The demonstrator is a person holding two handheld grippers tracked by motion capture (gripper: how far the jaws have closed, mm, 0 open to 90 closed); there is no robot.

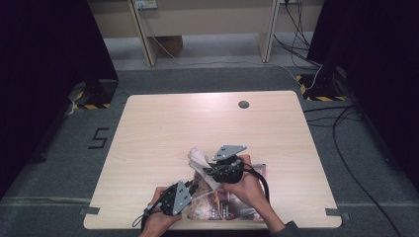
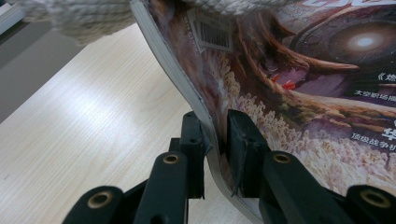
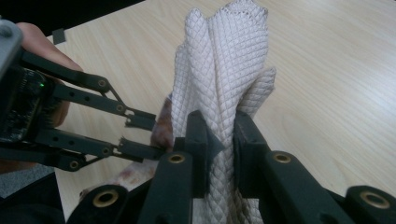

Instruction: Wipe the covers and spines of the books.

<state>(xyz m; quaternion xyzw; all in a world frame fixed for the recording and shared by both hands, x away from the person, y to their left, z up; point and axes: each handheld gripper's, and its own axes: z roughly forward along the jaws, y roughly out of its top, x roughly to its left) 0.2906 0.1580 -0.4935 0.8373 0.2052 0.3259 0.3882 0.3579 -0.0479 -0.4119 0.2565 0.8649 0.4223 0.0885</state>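
Pinching the magazine's (image 2: 299,88) lifted edge, the left gripper (image 2: 215,140) is clamped nearly closed at the table's (image 1: 163,128) six o'clock edge; the right gripper (image 3: 219,135), likewise nearly closed, clasps a white quilted cloth (image 3: 219,60) just above the magazine

One light wooden table (image 1: 163,128), one glossy colour-printed magazine (image 2: 299,84) with one white barcode label (image 2: 214,33), one white quilted cloth (image 3: 219,79), two black two-jaw grippers, left (image 1: 193,187) and right (image 1: 211,171), and two hands, left (image 1: 157,220) and right (image 1: 247,187).
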